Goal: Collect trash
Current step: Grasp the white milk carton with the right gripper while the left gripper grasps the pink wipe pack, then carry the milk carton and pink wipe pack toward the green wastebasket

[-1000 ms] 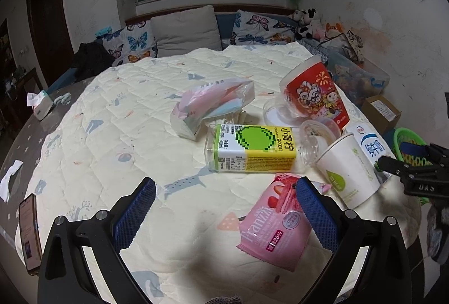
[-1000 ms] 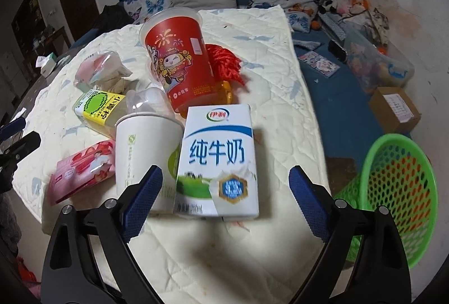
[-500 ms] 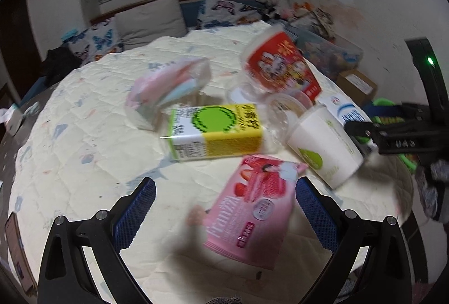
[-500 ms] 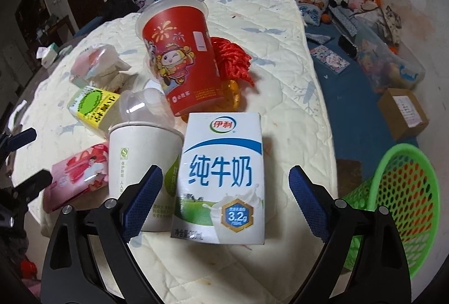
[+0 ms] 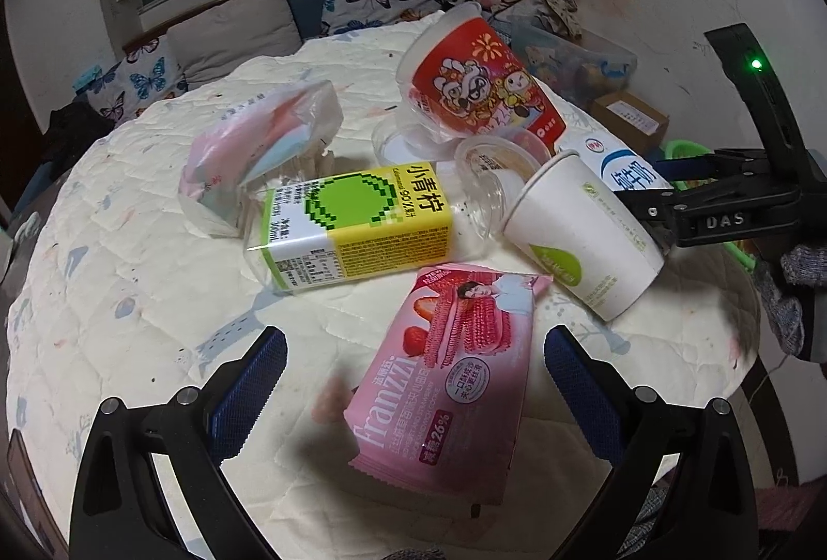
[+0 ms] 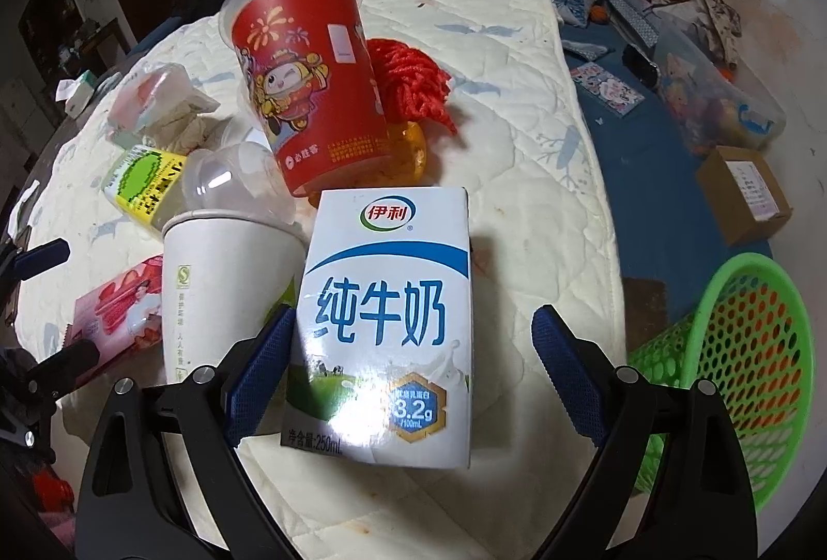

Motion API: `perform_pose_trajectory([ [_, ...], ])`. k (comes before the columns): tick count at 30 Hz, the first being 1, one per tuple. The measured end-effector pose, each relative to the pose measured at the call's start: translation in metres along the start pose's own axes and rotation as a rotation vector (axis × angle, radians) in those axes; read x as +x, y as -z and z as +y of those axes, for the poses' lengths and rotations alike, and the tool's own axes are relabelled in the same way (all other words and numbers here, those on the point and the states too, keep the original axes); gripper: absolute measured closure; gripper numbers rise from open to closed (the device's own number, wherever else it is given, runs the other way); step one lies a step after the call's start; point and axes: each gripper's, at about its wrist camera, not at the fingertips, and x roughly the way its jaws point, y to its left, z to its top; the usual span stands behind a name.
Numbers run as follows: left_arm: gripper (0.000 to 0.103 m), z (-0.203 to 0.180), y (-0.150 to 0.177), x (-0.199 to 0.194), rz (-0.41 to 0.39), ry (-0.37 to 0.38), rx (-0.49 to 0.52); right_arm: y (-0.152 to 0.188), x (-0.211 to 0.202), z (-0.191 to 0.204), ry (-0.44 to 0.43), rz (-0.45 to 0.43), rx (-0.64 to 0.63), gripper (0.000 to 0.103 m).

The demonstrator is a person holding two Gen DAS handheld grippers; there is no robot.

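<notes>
Both grippers are lined up on the trash pile on the quilted table [image 5: 129, 260]. The left gripper [image 5: 413, 384] hangs over the pink wafer pack [image 5: 444, 374], jaws spread wide either side of it, nothing gripped. The right gripper [image 6: 413, 368] has its jaws spread around the milk carton [image 6: 385, 317]; the left pad looks close to or touching the carton's edge, the right pad stands well clear, so no pinch yet.

The risks, as I read it: the paper cup [image 6: 222, 286] lies just beside the carton on its left, so a closing jaw could catch the cup's wall and drag both. The wafer pack is flat and slick on soft quilt; pads closing too high could skid over the film and miss. The red cup [image 6: 310, 89] is tilted on the clutter behind and could roll if the pile gets nudged. The green basket [image 6: 734, 363] sits off the table's right edge, lower down, so a loose grip could drop the carton short of it.

The count: one milk carton, one paper cup, one red cup, one wafer pack, one lime drink box [image 5: 356, 229], one tissue pack [image 5: 258, 146], at least two clear plastic cups [image 5: 486, 193], one red yarn bundle [image 6: 413, 84], one basket.
</notes>
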Motion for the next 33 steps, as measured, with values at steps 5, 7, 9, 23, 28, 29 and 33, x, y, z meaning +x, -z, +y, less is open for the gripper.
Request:
perform_pose_trajectory([
  [5,0.006,0.001,0.0,0.01,0.025,0.018,0.015,-0.001,0.011,0.0,-0.011,0.021,0.0,0.017],
  [7,0.006,0.003,0.0,0.014,0.04,0.034,0.012,-0.001,0.016,0.001,-0.024,0.035,-0.001,0.023],
  [9,0.006,0.005,-0.001,0.018,0.051,0.047,0.009,-0.001,0.019,0.0,-0.05,0.04,0.01,0.029],
  [23,0.018,0.003,0.004,0.031,0.054,0.11,0.027,0.006,0.004,-0.001,-0.029,0.003,0.026,0.034],
  [28,0.019,0.005,0.005,0.033,0.053,0.129,0.02,0.013,-0.003,-0.004,-0.02,-0.003,0.036,0.034],
  [29,0.021,0.006,0.005,0.034,0.054,0.131,0.02,0.014,-0.005,-0.004,-0.019,-0.005,0.038,0.034],
  [33,0.025,0.005,0.006,0.033,0.05,0.142,0.023,0.017,-0.011,-0.005,-0.015,-0.014,0.044,0.035],
])
